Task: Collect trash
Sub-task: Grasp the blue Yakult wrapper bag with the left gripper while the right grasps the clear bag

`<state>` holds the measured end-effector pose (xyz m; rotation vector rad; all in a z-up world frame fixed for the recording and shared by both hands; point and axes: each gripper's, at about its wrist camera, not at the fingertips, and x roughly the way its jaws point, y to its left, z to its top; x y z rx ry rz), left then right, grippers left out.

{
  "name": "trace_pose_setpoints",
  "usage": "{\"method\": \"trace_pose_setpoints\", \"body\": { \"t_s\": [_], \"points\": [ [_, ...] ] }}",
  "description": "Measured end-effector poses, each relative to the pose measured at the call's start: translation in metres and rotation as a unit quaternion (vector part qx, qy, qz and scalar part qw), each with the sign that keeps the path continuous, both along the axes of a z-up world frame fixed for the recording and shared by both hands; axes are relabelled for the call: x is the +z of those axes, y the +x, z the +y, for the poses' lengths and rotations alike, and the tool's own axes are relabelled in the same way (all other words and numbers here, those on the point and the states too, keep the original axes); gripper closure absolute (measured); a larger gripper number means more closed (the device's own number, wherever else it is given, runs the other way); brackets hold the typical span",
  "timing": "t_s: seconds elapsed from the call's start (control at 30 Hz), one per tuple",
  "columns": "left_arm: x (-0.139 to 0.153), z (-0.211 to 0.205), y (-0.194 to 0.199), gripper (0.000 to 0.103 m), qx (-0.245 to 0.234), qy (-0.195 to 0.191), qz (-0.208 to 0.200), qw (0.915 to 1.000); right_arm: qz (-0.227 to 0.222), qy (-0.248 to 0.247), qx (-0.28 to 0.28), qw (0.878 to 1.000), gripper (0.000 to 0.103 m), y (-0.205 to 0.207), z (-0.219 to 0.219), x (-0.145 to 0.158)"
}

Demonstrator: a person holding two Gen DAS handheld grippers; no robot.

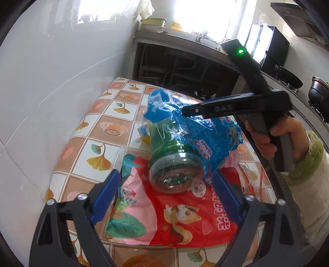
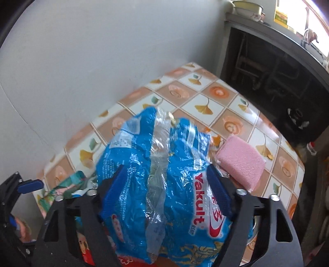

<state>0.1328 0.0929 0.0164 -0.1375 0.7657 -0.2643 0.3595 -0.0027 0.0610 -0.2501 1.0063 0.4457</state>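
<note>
pretty bright kitchen, daylight blowing out the windows [image 1: 197,14] at the back. big white wall tiles [image 1: 51,71] on the left, table pushed against them with a tiled-pattern tablecloth [image 1: 115,115], peach squares and ginkgo leaves. behind it a metal counter [image 1: 185,47], open underneath with pipes showing, enamel bowls [image 1: 153,23] stacked on its corner. dark wok [image 1: 290,79] and pot [image 1: 319,90] on the stove off right
</note>
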Motion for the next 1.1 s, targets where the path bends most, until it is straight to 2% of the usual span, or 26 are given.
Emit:
{"method": "trace_pose_setpoints", "body": {
  "t_s": [0.03, 0.1, 0.13, 0.17, 0.2, 0.3, 0.53, 0.63, 0.7, 0.8, 0.83, 0.9, 1.0, 1.1],
  "points": [
    [-0.002, 0.002, -0.002, 0.022, -0.004, -0.002, -0.002, 1.0, 0.005, -0.002, -0.003, 1.0, 0.049, 0.001, -0.001, -0.002],
    [-0.004, 0.003, -0.005, 0.026, -0.01, -0.005, -0.004, 0.9999, 0.014, -0.006, -0.01, 1.0, 0.067, 0.004, -0.003, -0.006],
    [-0.005, 0.004, -0.005, 0.029, -0.012, -0.007, -0.005, 0.9999, 0.016, -0.01, -0.013, 1.0, 0.069, 0.005, -0.003, -0.007],
    [-0.007, 0.005, -0.006, 0.032, -0.015, -0.009, -0.005, 0.9998, 0.016, -0.013, -0.014, 1.0, 0.077, 0.005, -0.003, -0.007],
    [-0.008, 0.006, -0.006, 0.034, -0.017, -0.011, -0.004, 0.9998, 0.016, -0.019, -0.016, 1.0, 0.092, 0.004, -0.003, -0.007],
    [-0.011, 0.01, -0.008, 0.041, -0.022, -0.024, -0.004, 0.9995, 0.008, -0.009, -0.02, 1.0, 0.102, 0.005, -0.005, -0.002],
    [0.005, 0.012, -0.026, 0.041, -0.043, -0.036, -0.054, 0.997, -0.032, 0.039, -0.025, 0.998, 0.103, -0.016, -0.014, 0.035],
    [0.018, 0.011, -0.037, 0.041, -0.056, -0.034, -0.084, 0.9943, -0.038, 0.074, -0.009, 0.996, 0.103, -0.042, -0.016, 0.056],
    [0.031, 0.009, -0.051, 0.039, -0.074, -0.027, -0.111, 0.9907, -0.032, 0.093, 0.017, 0.995, 0.103, -0.067, -0.013, 0.065],
    [0.044, 0.003, -0.072, 0.028, -0.106, -0.01, -0.149, 0.9831, 0.008, 0.132, 0.053, 0.99, 0.103, -0.1, -0.007, 0.061],
    [0.045, 0.0, -0.078, 0.024, -0.12, -0.003, -0.155, 0.9806, 0.034, 0.153, 0.067, 0.985, 0.103, -0.111, -0.006, 0.055],
    [0.043, -0.006, -0.085, 0.022, -0.141, 0.009, -0.153, 0.978, 0.096, 0.212, 0.083, 0.969, 0.103, -0.123, -0.008, 0.039],
    [0.028, -0.015, -0.093, 0.021, -0.173, 0.025, -0.131, 0.9757, 0.182, 0.306, 0.087, 0.931, 0.103, -0.131, -0.018, 0.011],
    [0.014, -0.021, -0.103, 0.021, -0.202, 0.019, -0.105, 0.9735, 0.248, 0.378, 0.077, 0.888, 0.103, -0.134, -0.025, -0.017]
  ]
}}
